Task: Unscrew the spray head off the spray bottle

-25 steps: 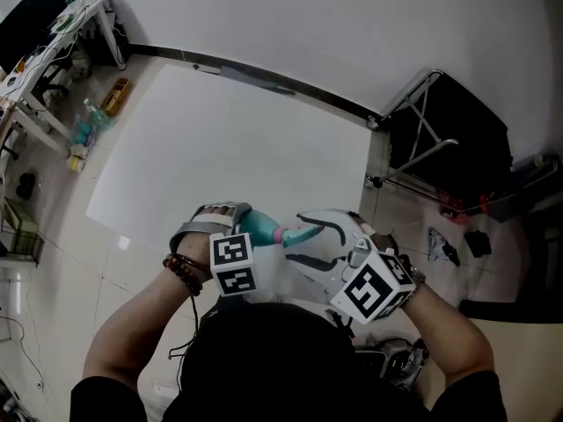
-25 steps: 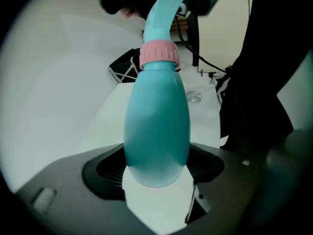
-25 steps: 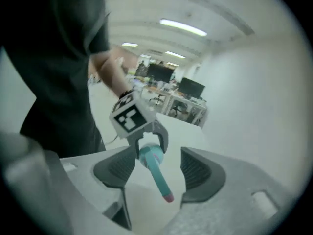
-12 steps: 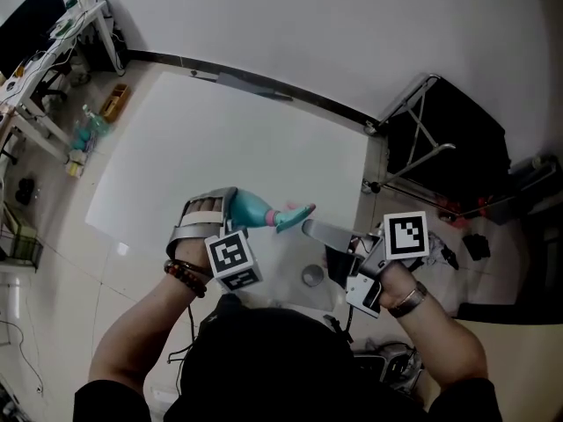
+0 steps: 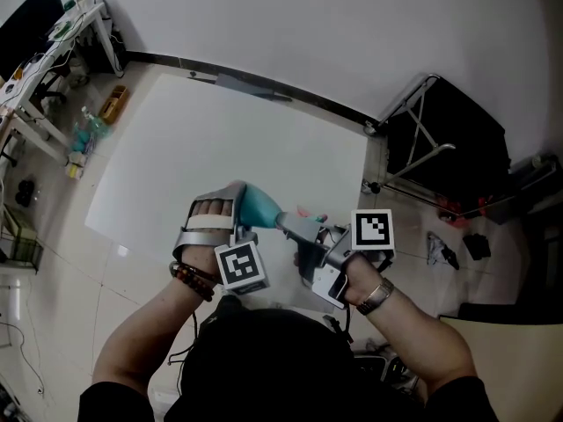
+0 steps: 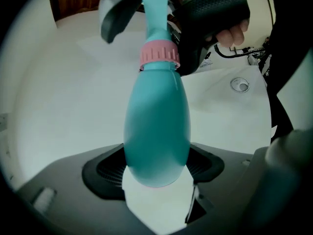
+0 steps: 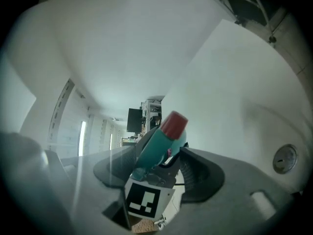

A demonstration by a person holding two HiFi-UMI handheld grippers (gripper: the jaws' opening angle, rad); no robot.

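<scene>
item: spray bottle (image 6: 156,126), teal, held in the air above the white counter (image 5: 220,130).
left gripper (image 5: 239,207): fingers clenched on the bottle's fat base, as before; bottle now tipped a little higher.
right gripper (image 5: 303,236): half a second ago drawn off to the side and empty. now back at the neck, rolled over, fingers spread either side of the spray head (image 7: 159,148), no squeeze visible.
pink collar (image 6: 159,58): seated on the neck, head on.
reading: likely a re-grip between turns. unscrewing unfinished; closing on the head comes next.
</scene>
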